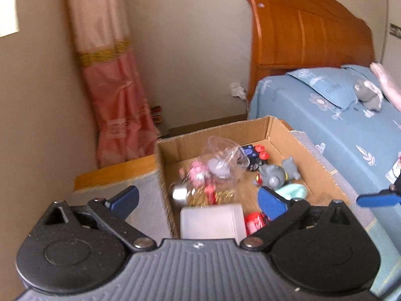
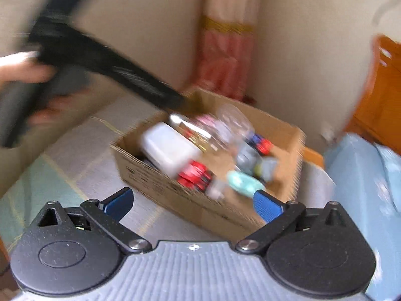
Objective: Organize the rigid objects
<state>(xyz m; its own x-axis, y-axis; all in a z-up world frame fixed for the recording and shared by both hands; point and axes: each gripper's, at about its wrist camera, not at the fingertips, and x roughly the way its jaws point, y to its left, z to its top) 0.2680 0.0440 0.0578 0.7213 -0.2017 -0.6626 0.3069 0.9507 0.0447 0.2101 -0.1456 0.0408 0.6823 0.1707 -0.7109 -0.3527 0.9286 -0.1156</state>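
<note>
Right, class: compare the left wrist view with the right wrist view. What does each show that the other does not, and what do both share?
Only the left wrist view shows the wooden headboard, a pillow with a grey plush on the bed, and the right hand-held gripper entering at the edge. Only the right wrist view shows the person's hand holding the left hand-held gripper, and the box's outer front wall. Both share the cardboard box of toys, the white container, the curtain and open fingers.
</note>
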